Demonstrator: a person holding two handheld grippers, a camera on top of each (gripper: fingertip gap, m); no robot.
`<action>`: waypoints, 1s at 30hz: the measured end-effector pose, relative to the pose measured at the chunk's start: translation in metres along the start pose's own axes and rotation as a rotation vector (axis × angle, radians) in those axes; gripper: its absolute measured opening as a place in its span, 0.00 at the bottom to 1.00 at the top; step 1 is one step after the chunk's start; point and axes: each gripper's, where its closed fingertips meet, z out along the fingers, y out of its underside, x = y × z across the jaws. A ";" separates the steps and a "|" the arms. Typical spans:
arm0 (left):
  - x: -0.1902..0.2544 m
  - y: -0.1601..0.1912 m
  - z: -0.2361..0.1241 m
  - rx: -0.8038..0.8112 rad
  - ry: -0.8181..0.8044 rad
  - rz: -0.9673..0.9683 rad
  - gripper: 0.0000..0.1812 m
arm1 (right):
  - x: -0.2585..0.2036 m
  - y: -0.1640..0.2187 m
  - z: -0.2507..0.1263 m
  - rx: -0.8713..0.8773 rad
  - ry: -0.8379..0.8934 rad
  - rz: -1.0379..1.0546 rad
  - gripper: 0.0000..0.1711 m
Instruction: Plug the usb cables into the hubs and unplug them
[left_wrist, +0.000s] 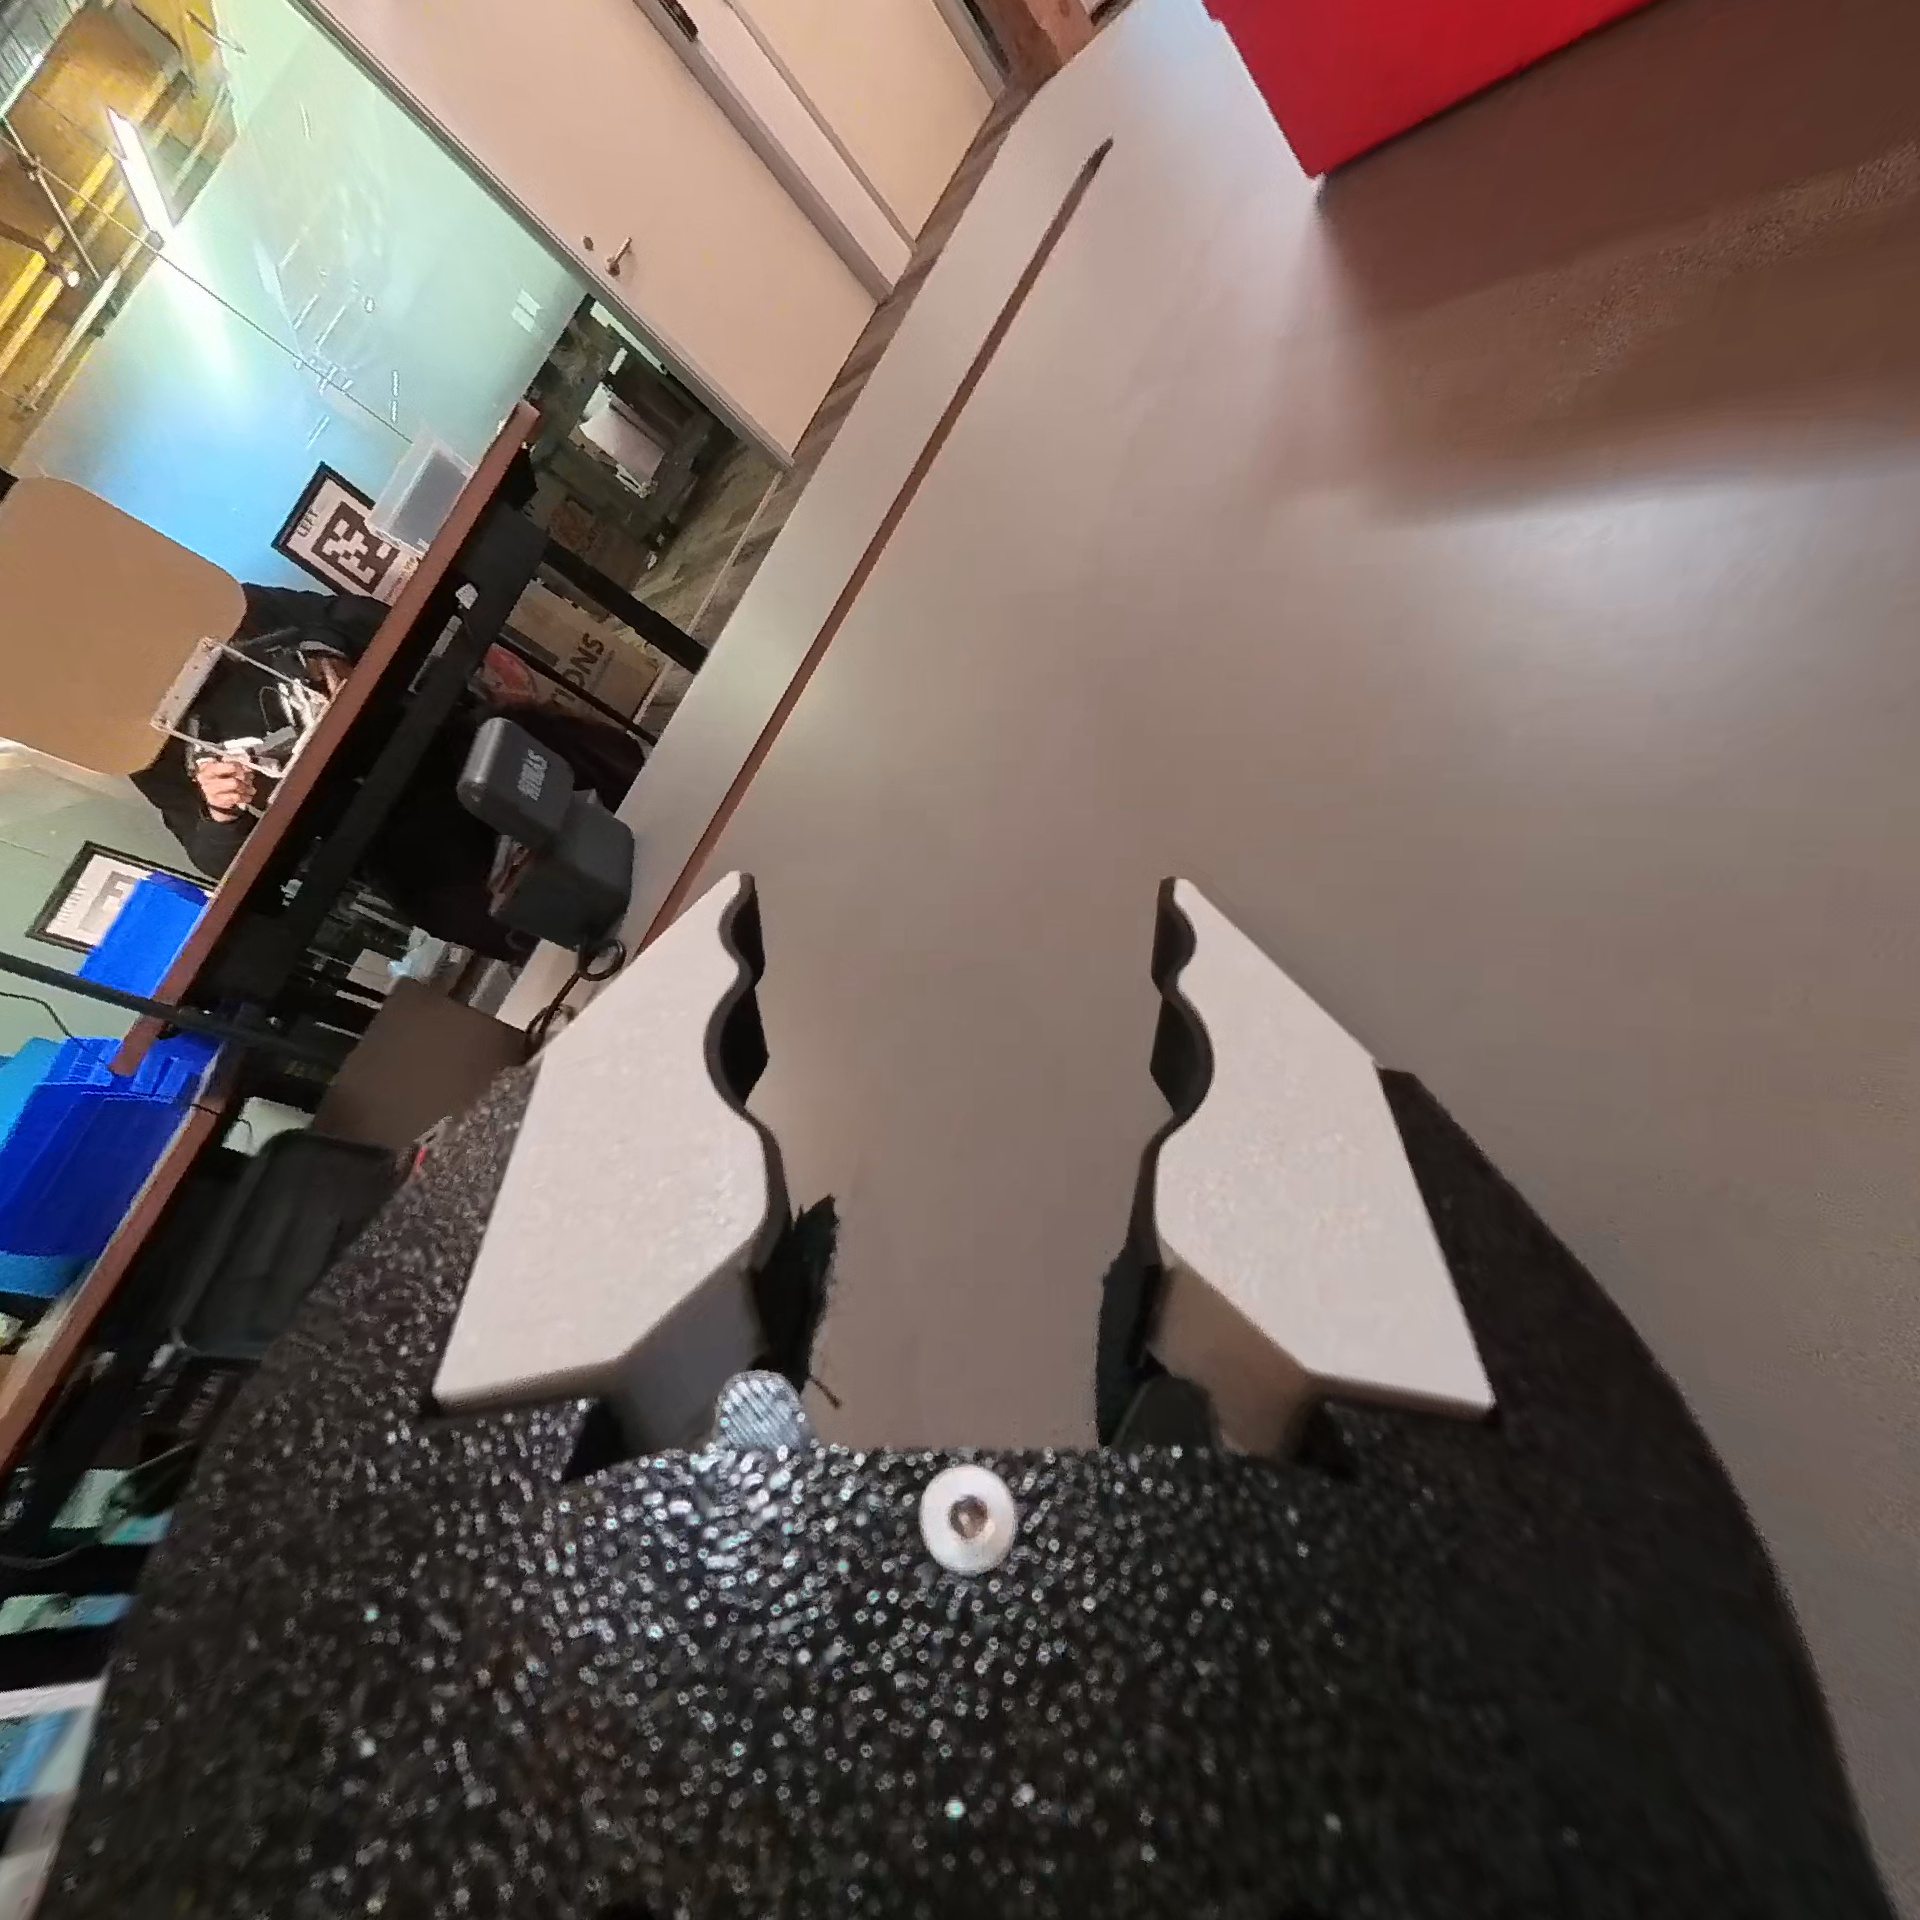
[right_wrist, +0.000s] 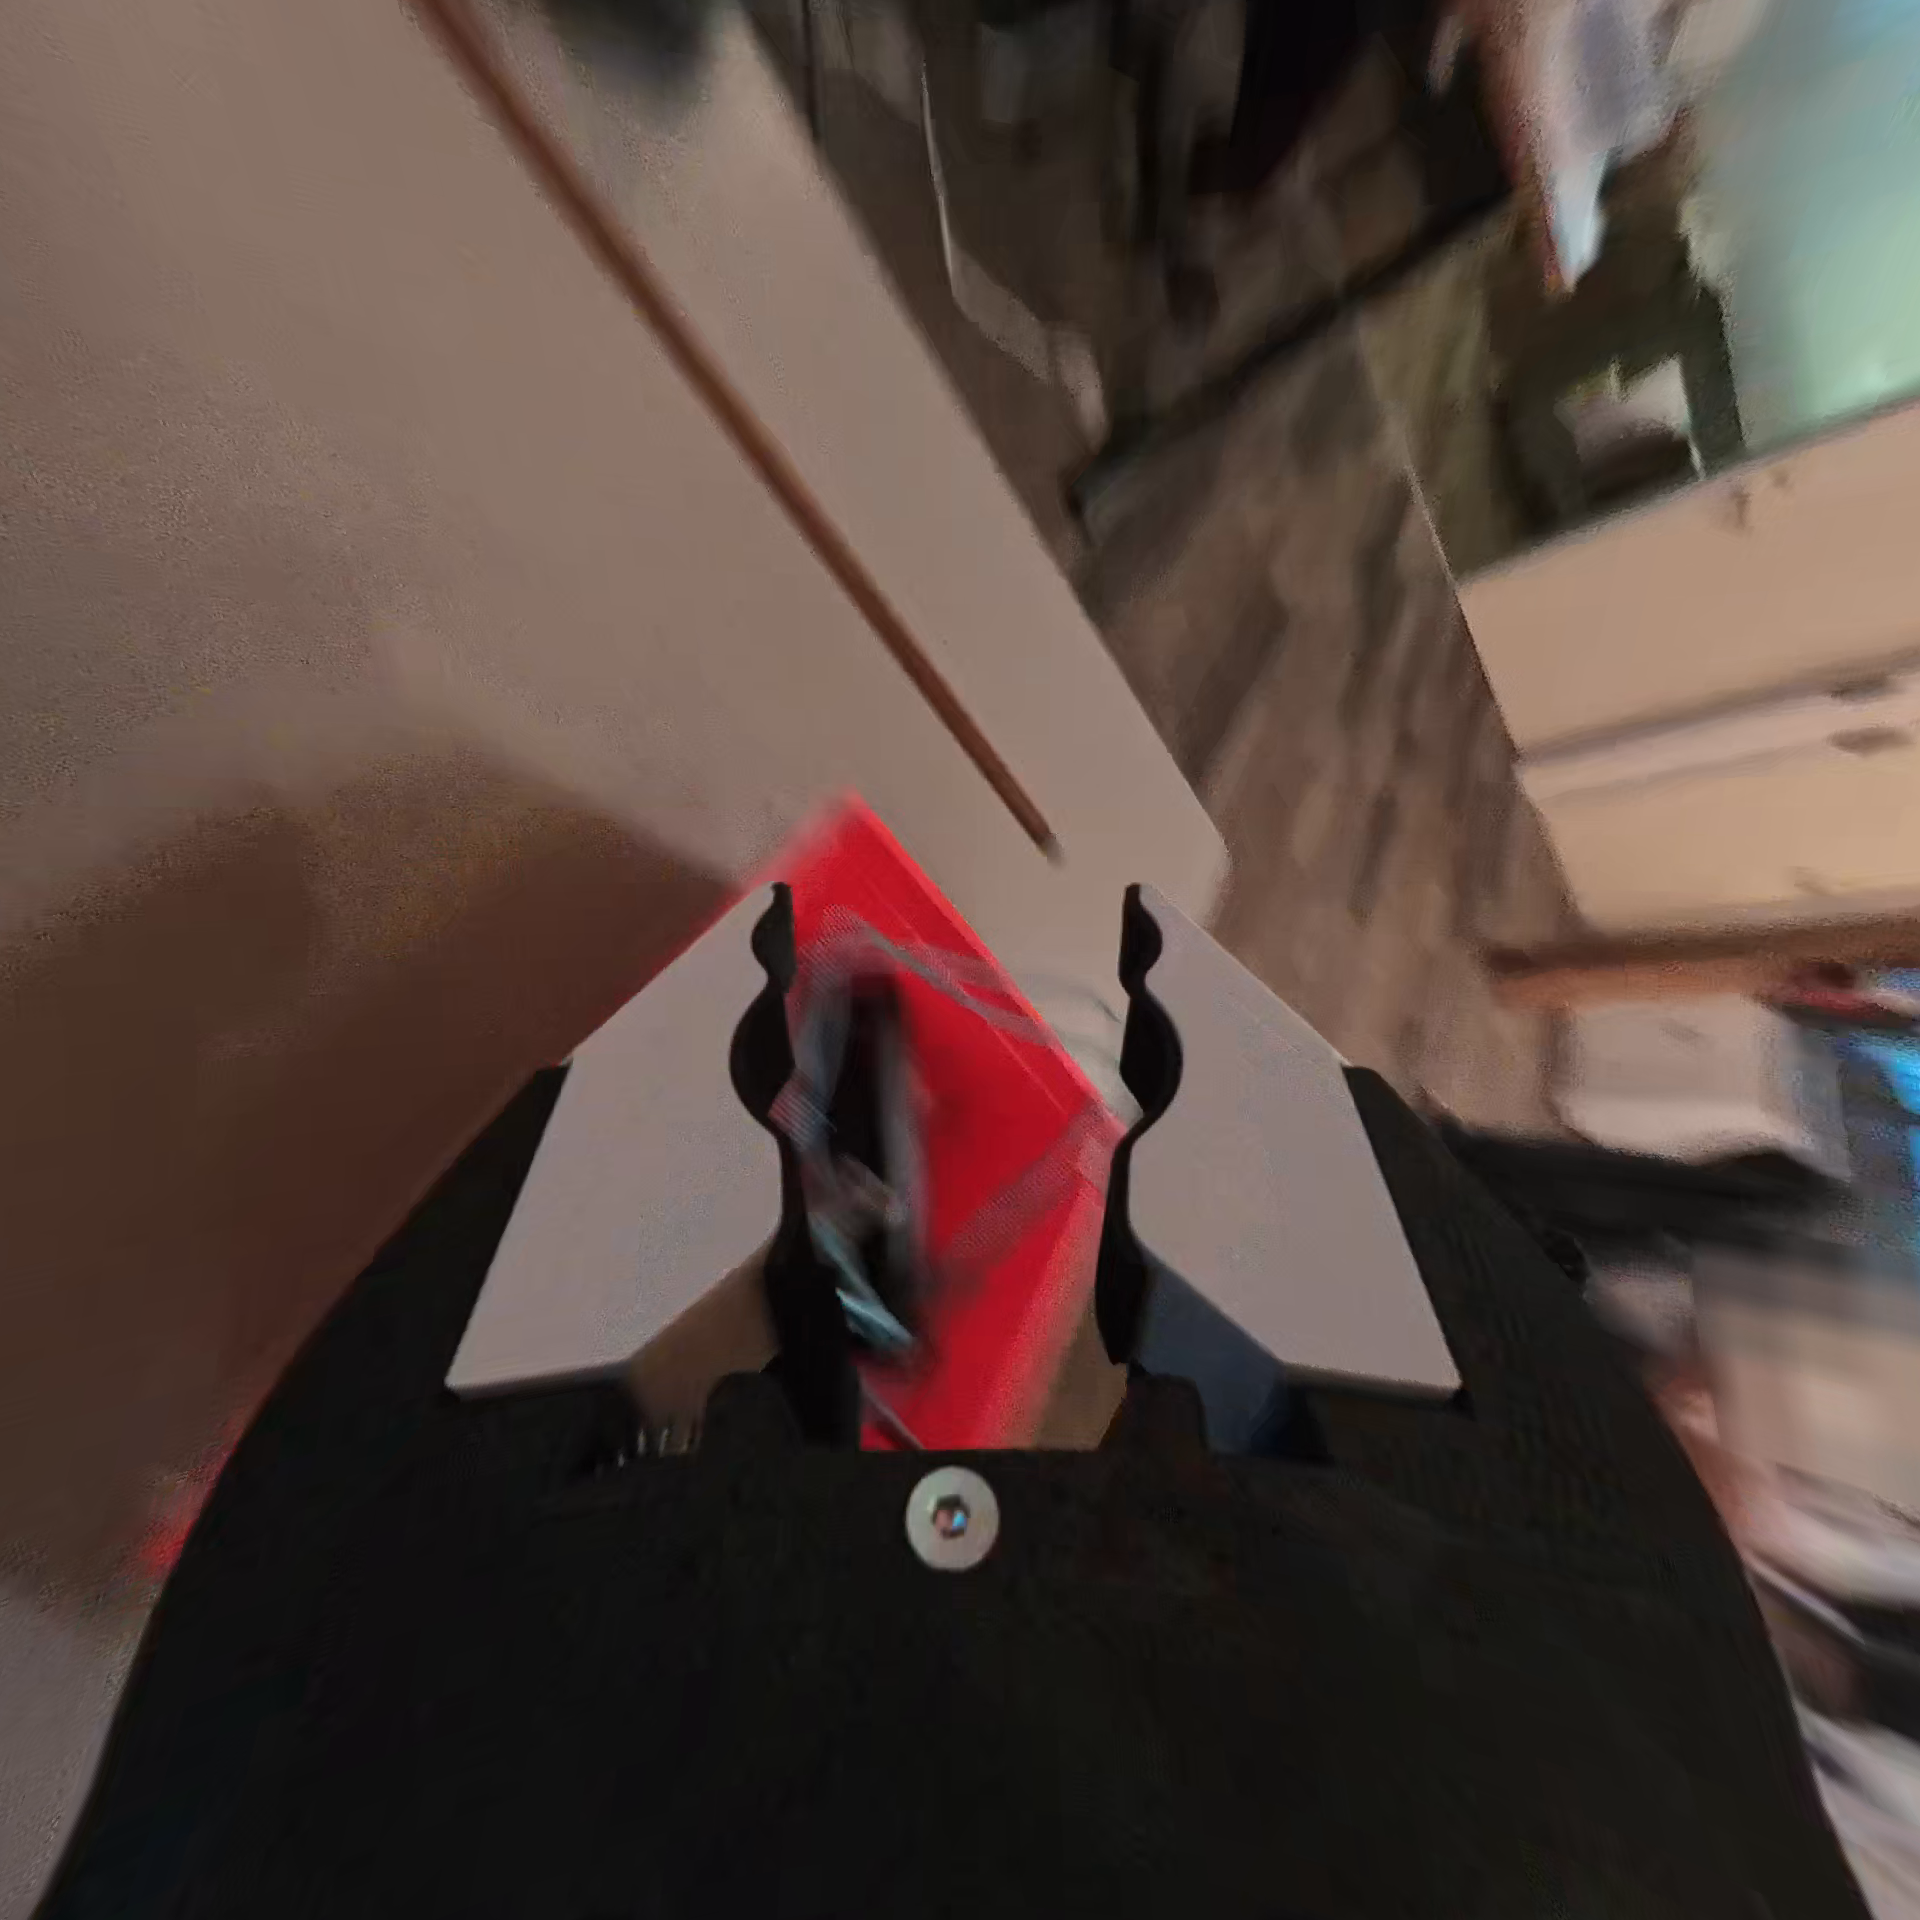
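My left gripper (left_wrist: 956, 894) is open and empty, low over a bare grey table (left_wrist: 1299, 675). A red box (left_wrist: 1403, 73) stands far ahead at the top right. No hub or cable shows in this view. The right wrist view is heavily blurred by motion. My right gripper (right_wrist: 956, 899) is open, with the red box (right_wrist: 987, 1143) showing between its fingers. A dark and blue smeared shape (right_wrist: 868, 1143) with pale cable-like streaks lies on the box near the left finger. I cannot tell what it is or whether a finger touches it.
A thin brown seam (left_wrist: 883, 540) runs along the table, which ends at the left edge. Beyond it are a second table with a person (left_wrist: 239, 748), blue bins (left_wrist: 83, 1143) and a black device (left_wrist: 540, 821). The seam also shows in the right wrist view (right_wrist: 727, 436).
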 end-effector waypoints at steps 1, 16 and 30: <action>-0.001 -0.002 -0.001 0.015 0.006 -0.038 0.41 | -0.026 -0.033 -0.015 0.189 -0.063 0.132 0.36; -0.062 0.002 -0.019 0.142 -0.152 -0.446 0.45 | -0.150 -0.094 0.105 0.916 0.046 0.632 0.35; -0.045 -0.021 -0.009 0.186 -0.124 -0.319 0.49 | -0.151 -0.100 0.127 0.893 0.058 0.517 0.38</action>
